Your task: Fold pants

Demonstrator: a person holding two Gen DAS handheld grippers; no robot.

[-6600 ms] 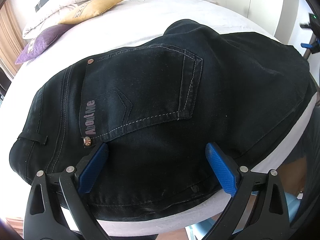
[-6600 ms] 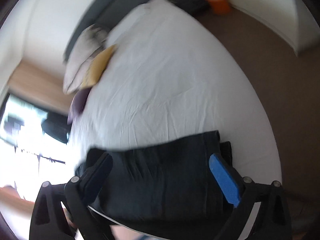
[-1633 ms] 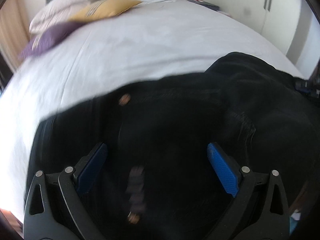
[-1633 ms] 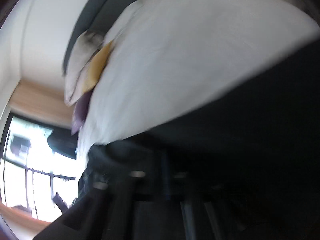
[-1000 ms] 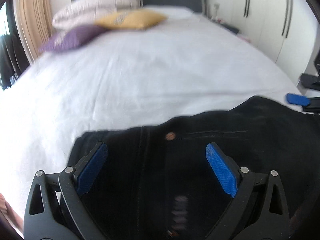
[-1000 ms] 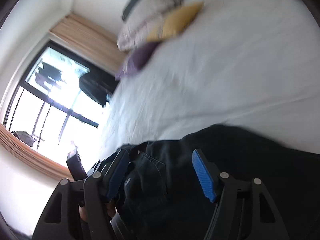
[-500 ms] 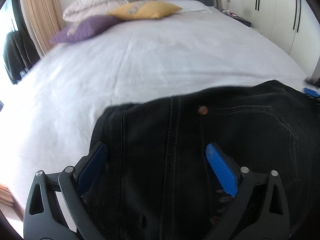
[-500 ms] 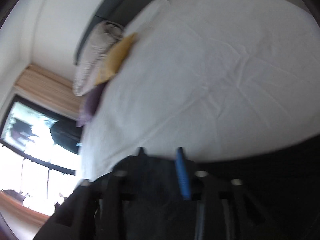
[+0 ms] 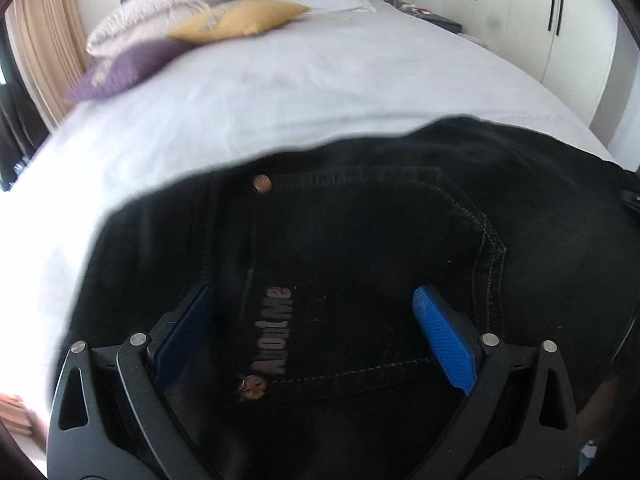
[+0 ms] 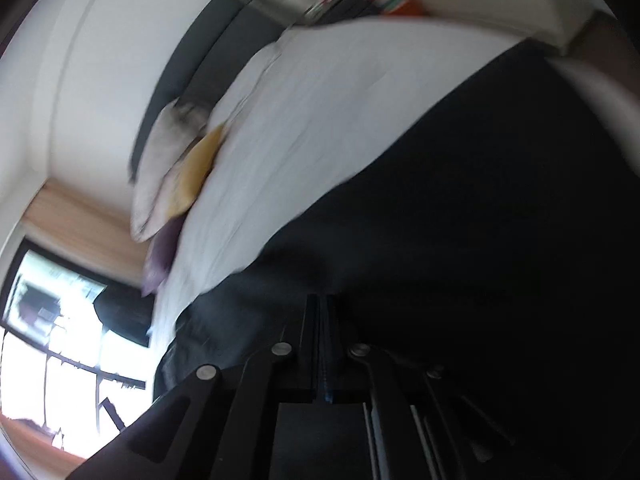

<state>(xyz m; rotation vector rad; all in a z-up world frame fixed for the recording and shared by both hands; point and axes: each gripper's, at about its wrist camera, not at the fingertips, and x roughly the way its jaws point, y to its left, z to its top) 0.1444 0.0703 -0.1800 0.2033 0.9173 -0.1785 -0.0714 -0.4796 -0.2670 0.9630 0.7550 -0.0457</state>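
Black pants [image 9: 360, 240] lie across the near edge of the bed [image 9: 320, 80], directly under the left gripper's [image 9: 316, 332] spread fingers, while the right gripper's [image 10: 320, 344] fingers are pressed together above the dark cloth, apparently empty

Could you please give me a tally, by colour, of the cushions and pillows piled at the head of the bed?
Yellow cushion: 1
Purple cushion: 1
Pale grey pillows: 2, as far as the stack shows
White pillow: 1
Total: 5
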